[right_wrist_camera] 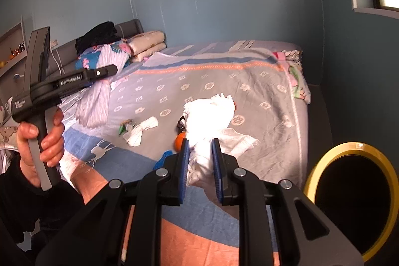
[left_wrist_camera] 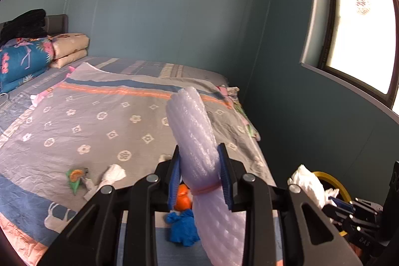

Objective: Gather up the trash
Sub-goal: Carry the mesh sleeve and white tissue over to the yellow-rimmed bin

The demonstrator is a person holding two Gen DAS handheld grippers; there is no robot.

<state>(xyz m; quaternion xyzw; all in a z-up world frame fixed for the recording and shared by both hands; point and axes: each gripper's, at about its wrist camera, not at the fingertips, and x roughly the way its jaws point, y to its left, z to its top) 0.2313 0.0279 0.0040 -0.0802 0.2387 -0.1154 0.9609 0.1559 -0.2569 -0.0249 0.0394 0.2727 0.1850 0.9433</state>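
A roll of pale foam wrap (left_wrist_camera: 197,141), tied with a pink band, is clamped between the blue pads of the left gripper (left_wrist_camera: 199,178). The jaws are only narrowly apart and press on the roll from both sides; the roll stands up above them, over the bed (left_wrist_camera: 99,121). A bundle of crumpled white paper (right_wrist_camera: 212,116) is grasped in the same way by the right gripper (right_wrist_camera: 200,164), whose pads squeeze its lower part while the rest spreads out above.

More trash is seen lying on the patterned bedspread: a twisted white tissue (right_wrist_camera: 142,129), a small green wrapper (left_wrist_camera: 74,177), an orange piece (left_wrist_camera: 183,200) that is perhaps fruit peel, and a crumpled blue glove (left_wrist_camera: 183,228). A bin with a yellow rim (right_wrist_camera: 349,146) stands just beside the bed, at the right. The left gripper is held by a hand (right_wrist_camera: 40,141) in a dark sleeve. Folded quilts (left_wrist_camera: 27,56) are stacked at the headboard.
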